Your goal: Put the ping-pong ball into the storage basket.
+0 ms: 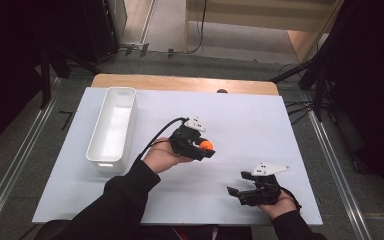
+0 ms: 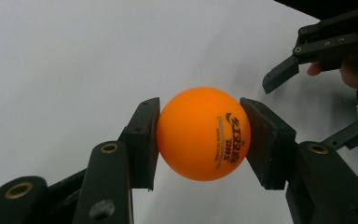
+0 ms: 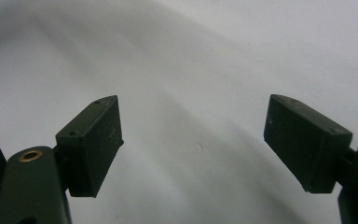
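Note:
An orange table-tennis ball [image 1: 207, 145] with black print is clamped between the two pads of my left gripper [image 1: 206, 148], held above the middle of the white table sheet [image 1: 250, 125]. In the left gripper view the ball [image 2: 203, 133] sits squeezed between both black pads of the left gripper [image 2: 200, 140]. My right gripper [image 1: 237, 188] rests low near the front right of the sheet, jaws wide apart and nothing between them. The right gripper view shows its own right gripper [image 3: 205, 149] open over bare white surface. The right gripper's fingers [image 2: 303, 58] appear far off in the left gripper view.
A long white rectangular bin [image 1: 112, 127] stands on the left part of the sheet. A wooden table edge [image 1: 180, 82] runs along the back. Dark stands and cables lie on the floor around the table.

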`<act>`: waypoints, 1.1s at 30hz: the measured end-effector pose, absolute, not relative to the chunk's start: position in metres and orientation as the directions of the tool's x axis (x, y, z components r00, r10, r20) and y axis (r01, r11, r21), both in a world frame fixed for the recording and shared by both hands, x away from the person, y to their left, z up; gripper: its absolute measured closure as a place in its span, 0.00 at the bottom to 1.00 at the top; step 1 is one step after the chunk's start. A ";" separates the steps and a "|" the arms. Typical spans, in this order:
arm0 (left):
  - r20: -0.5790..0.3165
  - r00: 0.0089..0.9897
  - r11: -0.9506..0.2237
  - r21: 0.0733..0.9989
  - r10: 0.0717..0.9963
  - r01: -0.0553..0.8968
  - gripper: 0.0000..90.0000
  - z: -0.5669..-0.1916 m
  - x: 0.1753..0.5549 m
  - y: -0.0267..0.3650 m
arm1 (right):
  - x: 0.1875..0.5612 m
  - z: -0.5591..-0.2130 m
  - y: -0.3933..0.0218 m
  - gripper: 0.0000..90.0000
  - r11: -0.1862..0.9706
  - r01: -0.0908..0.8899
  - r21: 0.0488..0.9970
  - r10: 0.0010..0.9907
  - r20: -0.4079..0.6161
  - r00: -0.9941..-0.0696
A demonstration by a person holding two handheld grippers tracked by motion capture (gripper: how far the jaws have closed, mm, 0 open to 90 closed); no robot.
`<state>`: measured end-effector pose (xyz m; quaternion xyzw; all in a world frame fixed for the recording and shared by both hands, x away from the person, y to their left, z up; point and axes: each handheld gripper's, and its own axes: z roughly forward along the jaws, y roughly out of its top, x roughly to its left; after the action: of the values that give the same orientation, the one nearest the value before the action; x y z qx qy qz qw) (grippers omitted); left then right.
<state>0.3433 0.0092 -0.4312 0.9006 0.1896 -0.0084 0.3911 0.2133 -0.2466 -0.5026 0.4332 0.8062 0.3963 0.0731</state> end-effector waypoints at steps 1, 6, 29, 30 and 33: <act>-0.164 0.925 -0.618 0.702 0.341 0.353 0.56 -0.431 0.343 0.010 | 0.213 -0.503 -0.247 0.20 0.311 0.641 0.702 0.757 0.225 -0.613; -0.165 0.924 -0.611 0.707 0.345 0.355 0.56 -0.430 0.343 0.016 | 0.214 -0.502 -0.246 0.20 0.314 0.642 0.699 0.756 0.225 -0.615; -0.162 0.912 -0.598 0.709 0.378 0.374 0.56 -0.417 0.345 0.031 | 0.214 -0.502 -0.246 0.20 0.312 0.639 0.703 0.755 0.224 -0.616; -0.166 0.910 -0.595 0.708 0.381 0.379 0.56 -0.416 0.345 0.031 | 0.214 -0.502 -0.246 0.20 0.312 0.639 0.703 0.755 0.225 -0.616; -0.185 0.896 -0.593 0.693 0.405 0.411 0.56 -0.415 0.346 0.031 | 0.214 -0.502 -0.246 0.20 0.315 0.635 0.705 0.755 0.219 -0.618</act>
<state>0.3456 0.0310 -0.4148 0.8924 0.2285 -0.0039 0.3892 0.2140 -0.2457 -0.5020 0.4302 0.8075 0.3965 0.0756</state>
